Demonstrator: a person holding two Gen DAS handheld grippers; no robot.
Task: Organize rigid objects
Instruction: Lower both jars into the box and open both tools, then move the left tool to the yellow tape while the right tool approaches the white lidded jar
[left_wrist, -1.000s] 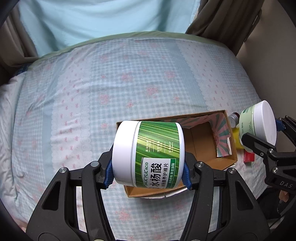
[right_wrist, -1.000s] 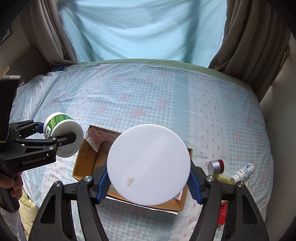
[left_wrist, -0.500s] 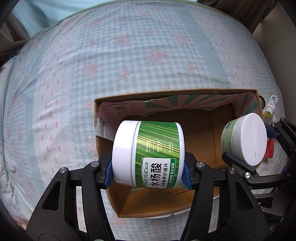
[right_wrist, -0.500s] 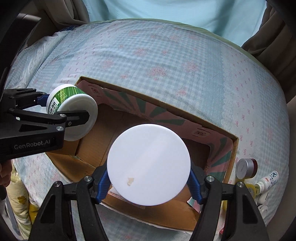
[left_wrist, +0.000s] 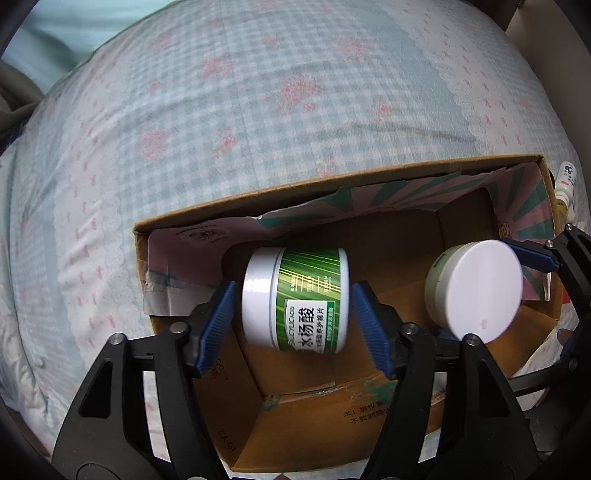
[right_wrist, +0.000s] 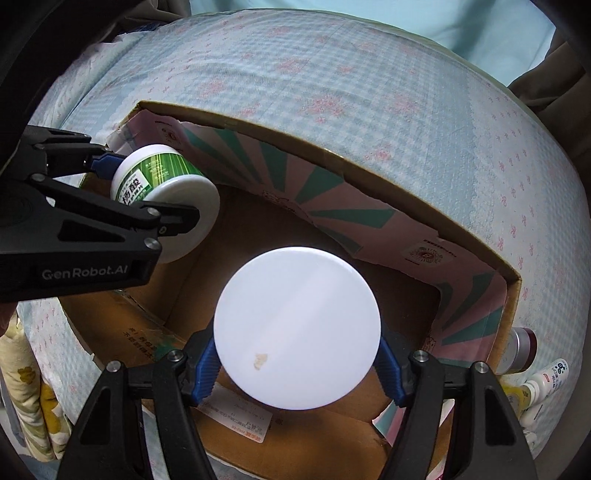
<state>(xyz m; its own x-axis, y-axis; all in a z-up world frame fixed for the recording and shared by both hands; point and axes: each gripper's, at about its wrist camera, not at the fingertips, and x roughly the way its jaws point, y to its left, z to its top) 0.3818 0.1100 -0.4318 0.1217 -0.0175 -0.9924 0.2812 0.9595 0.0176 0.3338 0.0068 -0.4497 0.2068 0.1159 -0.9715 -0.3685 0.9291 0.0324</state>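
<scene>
Now, line by line:
Left gripper (left_wrist: 295, 314): spread apart, blue pads (left_wrist: 216, 325) clear of the green jar on both sides, a gap showing at each end.
Green jar (left_wrist: 299, 299): on its side inside the box, white lid to the left, green striped label facing up; whether it rests on the box floor cannot be told.
Right gripper (right_wrist: 297, 360): clamped on the pale jar, pads pressed against its two sides.
Pale jar (right_wrist: 297, 328): held over the box's right part, its round white lid facing the right camera, a small tan mark low on the lid.
Box (left_wrist: 332, 192): open cardboard, inner flaps printed in pink and green rays, sitting on the bed.
Bed (left_wrist: 229, 110): blue checked cover with pink flowers.
Beside the box: a red-banded tin (right_wrist: 522, 349) and a small white bottle (right_wrist: 546, 384), just right of the box wall.
</scene>
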